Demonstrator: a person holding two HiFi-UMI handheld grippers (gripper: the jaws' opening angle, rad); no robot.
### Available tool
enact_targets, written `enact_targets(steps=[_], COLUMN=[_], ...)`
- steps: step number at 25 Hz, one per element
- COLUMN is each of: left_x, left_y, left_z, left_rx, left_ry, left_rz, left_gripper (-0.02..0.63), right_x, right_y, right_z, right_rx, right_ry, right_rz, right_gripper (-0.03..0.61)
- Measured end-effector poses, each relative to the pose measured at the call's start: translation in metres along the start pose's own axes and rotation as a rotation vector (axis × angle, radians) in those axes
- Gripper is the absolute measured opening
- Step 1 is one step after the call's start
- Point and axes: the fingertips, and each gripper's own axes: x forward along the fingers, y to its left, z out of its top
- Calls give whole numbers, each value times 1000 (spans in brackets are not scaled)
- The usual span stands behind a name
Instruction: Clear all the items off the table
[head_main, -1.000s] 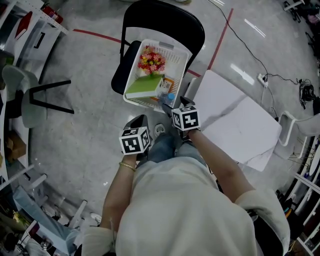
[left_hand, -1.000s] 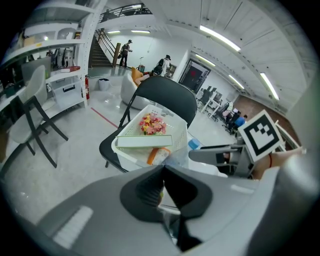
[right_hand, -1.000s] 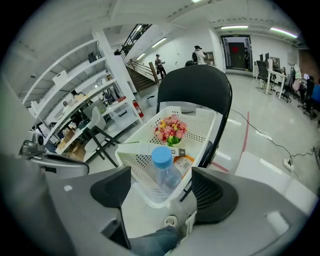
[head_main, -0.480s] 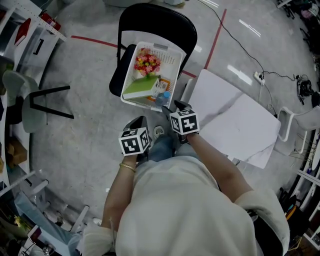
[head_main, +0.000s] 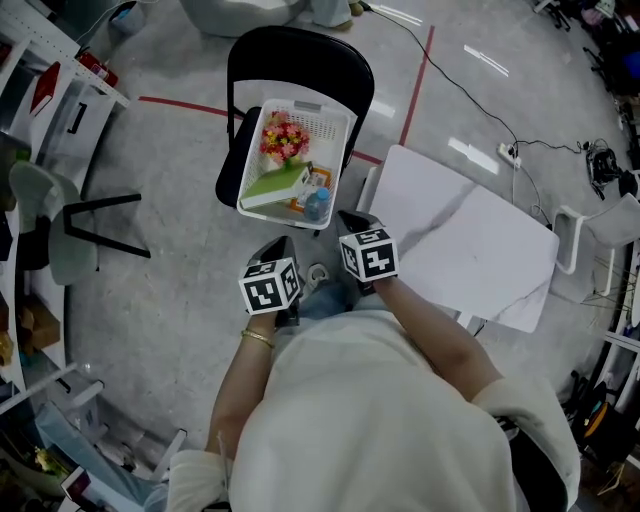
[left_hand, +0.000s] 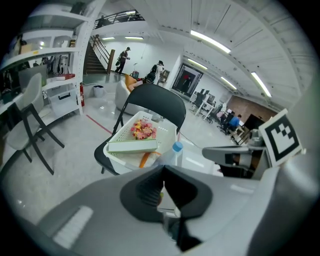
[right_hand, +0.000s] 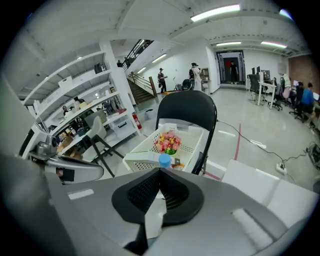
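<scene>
Inspection, conducted remotely.

1. Table (head_main: 470, 240): white top, to the right of the basket and nearer me. I see nothing on it; I judge the clearing complete or nearly so.
2. Chair (head_main: 300, 55): black, folding; the basket sits on its seat.
3. Basket (head_main: 310, 113): white, perforated. It holds all the task items I can see.
4. Left gripper (left_hand: 163, 185): just short of the basket's near edge, jaws fully together, nothing between them.
5. Right gripper (right_hand: 159, 185): at the basket's near right corner. Its jaws have just been closing and now meet, nothing between them.
6. Green book (head_main: 275, 185): lies flat across the basket's middle. Likely stiff and moderately heavy; take it by one long edge.
7. Flowers (head_main: 284, 140): at the basket's far end. Probably light, soft and easily crushed; grip low, at the base.
8. Bottle (head_main: 318, 205): blue cap, at the basket's near right corner. Smooth plastic, apt to slip; grip around the body, below the cap.
</scene>
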Motion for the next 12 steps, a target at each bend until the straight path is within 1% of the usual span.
enact_targets(steps=[4,12], left_x=[-3,-11], left_y=[-10,-39], left_z=[8,22], left_rx=[17,62], left_ry=[-13,-44], left_rz=[-17,-67], left_gripper=[8,8], right_x=[-17,-41], right_y=[-2,1], right_z=[8,12], right_rx=[11,-20], right_ry=[-50,-87], right_rz=[-10,12], right_gripper=[-2,-2])
